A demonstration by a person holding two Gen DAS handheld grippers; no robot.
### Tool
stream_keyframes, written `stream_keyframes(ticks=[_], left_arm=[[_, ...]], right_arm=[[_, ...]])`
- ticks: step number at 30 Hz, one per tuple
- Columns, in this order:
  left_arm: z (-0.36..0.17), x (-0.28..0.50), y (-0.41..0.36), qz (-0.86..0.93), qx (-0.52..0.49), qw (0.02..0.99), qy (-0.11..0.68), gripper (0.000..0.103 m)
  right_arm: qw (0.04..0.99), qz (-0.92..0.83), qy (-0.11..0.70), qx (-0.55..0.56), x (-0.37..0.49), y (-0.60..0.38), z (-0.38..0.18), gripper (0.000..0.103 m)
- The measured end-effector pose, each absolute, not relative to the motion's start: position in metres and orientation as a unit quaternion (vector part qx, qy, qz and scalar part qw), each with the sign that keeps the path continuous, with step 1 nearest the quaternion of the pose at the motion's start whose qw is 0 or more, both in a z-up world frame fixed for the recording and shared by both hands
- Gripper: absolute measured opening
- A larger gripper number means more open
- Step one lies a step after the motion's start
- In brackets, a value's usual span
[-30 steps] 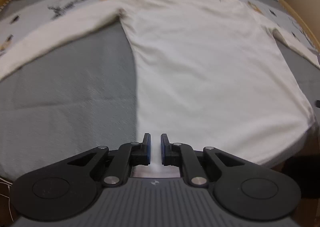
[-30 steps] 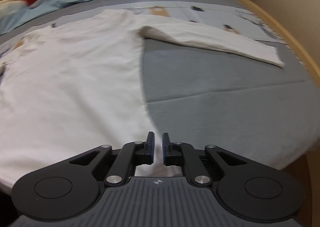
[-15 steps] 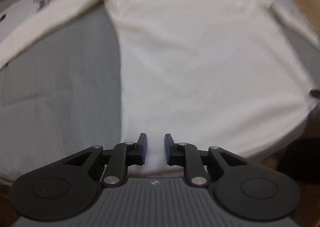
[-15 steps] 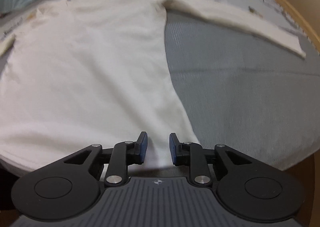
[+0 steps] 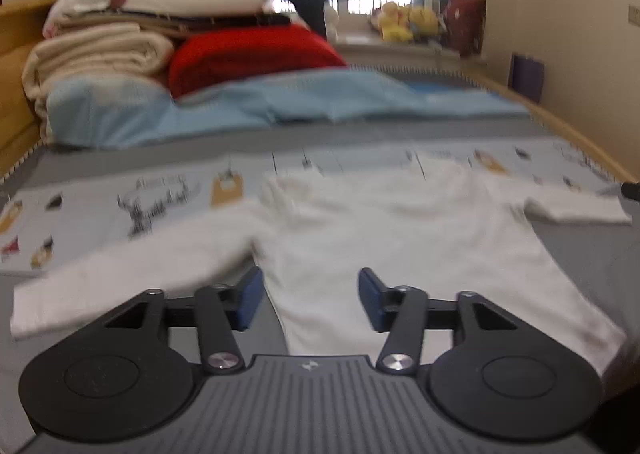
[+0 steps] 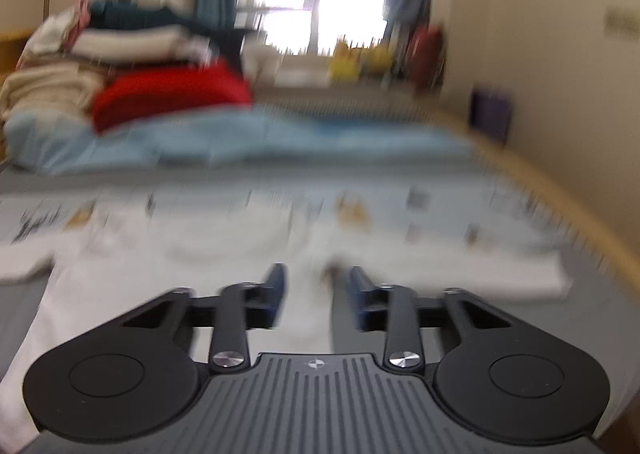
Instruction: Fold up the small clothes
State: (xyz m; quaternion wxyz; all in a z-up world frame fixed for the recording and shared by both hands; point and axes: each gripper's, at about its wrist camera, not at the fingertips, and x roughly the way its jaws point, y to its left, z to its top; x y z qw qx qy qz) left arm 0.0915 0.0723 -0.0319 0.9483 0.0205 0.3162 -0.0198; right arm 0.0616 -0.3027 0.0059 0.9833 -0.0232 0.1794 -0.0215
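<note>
A white long-sleeved top (image 5: 400, 230) lies flat on the grey bed cover, sleeves spread to both sides. My left gripper (image 5: 310, 300) is open and empty, low over the top's left side near the armpit. The left sleeve (image 5: 120, 274) stretches out to its left. In the blurred right wrist view the same top (image 6: 160, 294) lies ahead. My right gripper (image 6: 314, 298) is open and empty over the top's right side edge. The right sleeve (image 6: 460, 270) runs off to its right.
A light blue quilt (image 5: 280, 105) lies across the bed behind the top. A stack of folded blankets and a red one (image 5: 248, 53) stands at the back left. A printed sheet (image 5: 120, 197) lies under the top's shoulders. The wooden bed rim (image 5: 580, 137) runs along the right.
Both grippers have opened wider and let go of the hem. Both cameras have tilted up from looking down at the top to looking level across the bed.
</note>
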Motion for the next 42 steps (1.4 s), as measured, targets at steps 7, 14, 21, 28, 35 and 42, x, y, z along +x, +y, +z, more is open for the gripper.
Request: stream_keyframes(ticks=[7,14,21,28,35,42], left_arm=[[-0.042,0.142,0.142,0.019,0.005,0.958,0.287,0.065],[-0.077,0.153,0.243,0.105,-0.013,0.952,0.286,0.048],[-0.125,0.145,0.364,0.252,-0.041,0.908,0.331,0.046],[-0.165,0.122,0.466,0.384,-0.127,0.845,0.349,0.048],[-0.156,0.143,0.465,0.337,-0.141,0.865,0.345,0.007],[-0.057,0.194,0.356,0.232,-0.111,0.935,0.242,0.006]], right_arm=[[0.985,0.018,0.171,-0.010,0.117,-0.279,0.041,0.057],[0.980,0.092,0.175,-0.012,0.184,-0.222,0.054,0.052],[0.974,0.119,0.194,-0.024,0.224,-0.182,0.018,0.036],[0.957,0.181,0.224,-0.033,0.243,-0.157,0.013,0.036],[0.944,0.195,0.261,-0.049,0.243,-0.145,-0.008,0.036],[0.937,0.185,0.296,-0.013,0.245,-0.156,-0.013,0.036]])
